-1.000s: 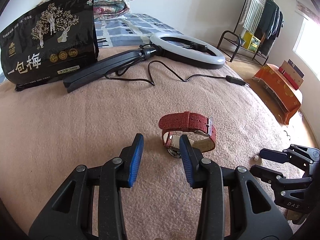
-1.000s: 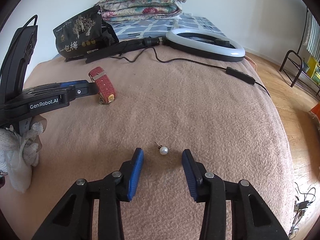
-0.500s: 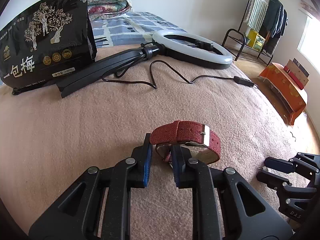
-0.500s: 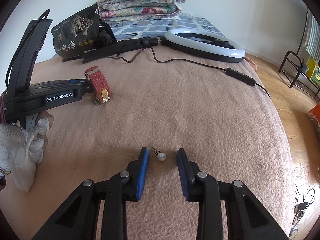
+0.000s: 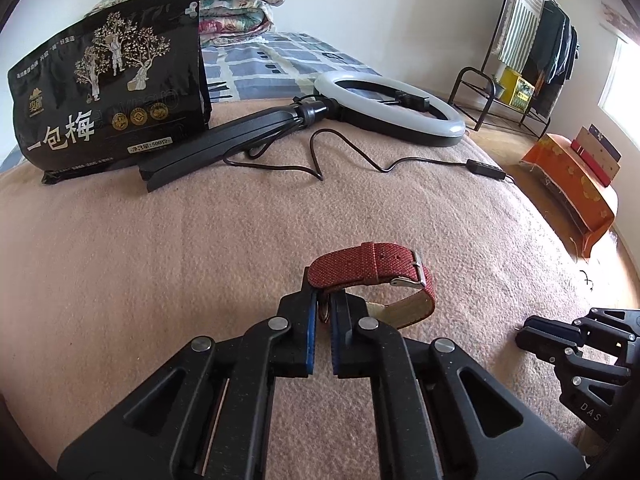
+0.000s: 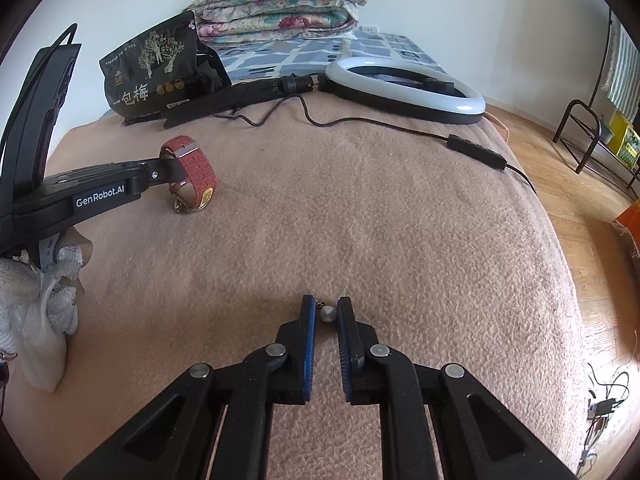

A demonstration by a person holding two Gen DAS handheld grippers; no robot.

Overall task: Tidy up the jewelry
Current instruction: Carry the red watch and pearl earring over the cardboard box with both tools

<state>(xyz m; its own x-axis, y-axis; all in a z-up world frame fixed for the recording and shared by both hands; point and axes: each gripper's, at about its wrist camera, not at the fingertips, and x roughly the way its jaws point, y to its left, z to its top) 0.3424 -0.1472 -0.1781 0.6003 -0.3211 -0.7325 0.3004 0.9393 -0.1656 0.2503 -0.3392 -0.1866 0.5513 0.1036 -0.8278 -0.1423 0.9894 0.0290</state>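
Red watch lies on the pink blanket, well in front of the ring light; the left gripper is clamped on its strap. Pearl earring sits on the same blanket, nearer the front edge and to the right of the watch, pinched between the 2 blue pads of the right gripper. A black snack bag stands left of the ring light.

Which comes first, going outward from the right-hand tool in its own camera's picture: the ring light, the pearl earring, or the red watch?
1. Pearl earring: pinched between the right tool's blue pads.
2. Red watch: farther up on the left, gripped by the left tool.
3. Ring light: far end of the blanket, upper right.
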